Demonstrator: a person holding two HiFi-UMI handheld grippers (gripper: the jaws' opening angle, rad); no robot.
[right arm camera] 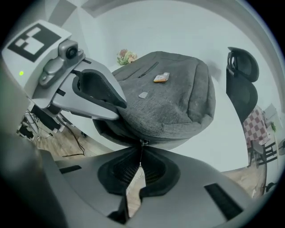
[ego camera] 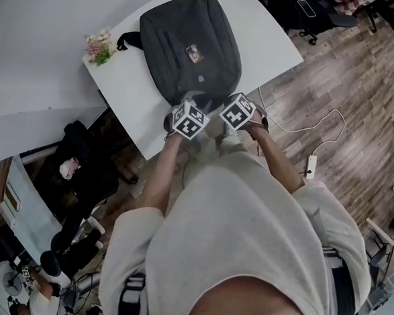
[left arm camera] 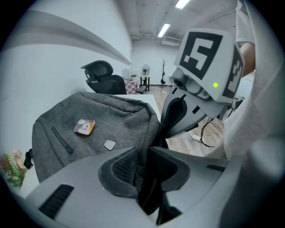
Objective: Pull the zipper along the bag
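A grey backpack (ego camera: 188,45) lies flat on the white table (ego camera: 272,37), with a small orange tag (ego camera: 193,52) on its top face. Both grippers are at the bag's near edge. My left gripper (ego camera: 189,104) is shut on a dark fold of the bag's edge (left arm camera: 143,171); its pads (left arm camera: 124,165) pinch the fabric. Just to its right, my right gripper (ego camera: 229,103) is shut on the thin zipper pull (right arm camera: 140,156), which hangs from the slider (right arm camera: 143,142) on the bag's rim. The grey backpack (right arm camera: 169,102) bulges above those jaws.
A small bunch of flowers (ego camera: 98,47) stands at the table's left corner beside the bag. A black office chair (right arm camera: 242,84) is beyond the table's far side. A white cable and power strip (ego camera: 311,165) lie on the wooden floor to the right.
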